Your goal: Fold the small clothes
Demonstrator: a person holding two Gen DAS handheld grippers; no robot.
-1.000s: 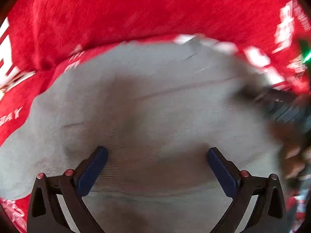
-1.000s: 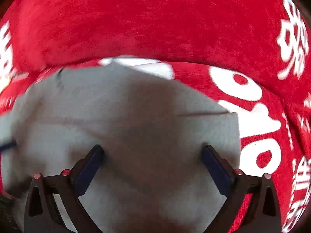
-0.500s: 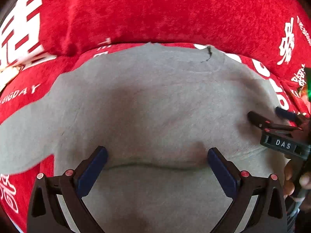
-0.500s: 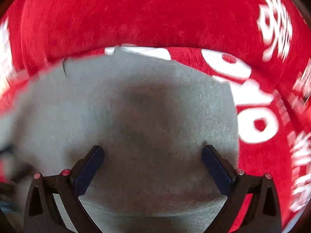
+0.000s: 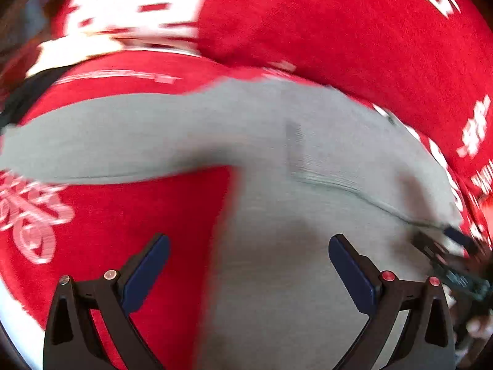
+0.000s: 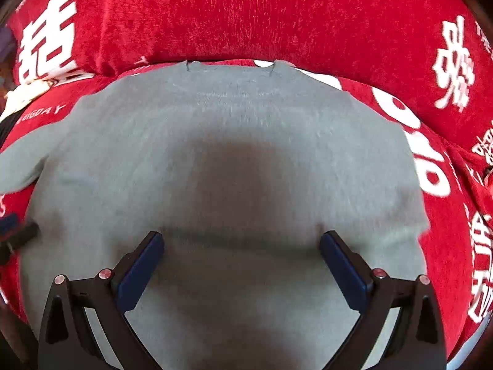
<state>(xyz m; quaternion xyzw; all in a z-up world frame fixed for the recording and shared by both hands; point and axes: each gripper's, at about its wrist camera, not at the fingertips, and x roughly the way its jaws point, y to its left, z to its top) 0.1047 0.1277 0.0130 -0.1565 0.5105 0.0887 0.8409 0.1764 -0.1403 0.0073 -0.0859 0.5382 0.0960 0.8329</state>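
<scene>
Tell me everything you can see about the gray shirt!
The gray shirt is a small, soft, knit-looking top. It lies spread flat on a red cloth with white writing. Its neckline is at the far edge, and one sleeve sticks out sideways. Both grippers, left and right, are open over it, holding nothing.

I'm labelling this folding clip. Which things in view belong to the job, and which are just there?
Job:
grey garment
left gripper, open
right gripper, open

Just there:
red printed cover beneath the garment
red cushion behind it
</scene>
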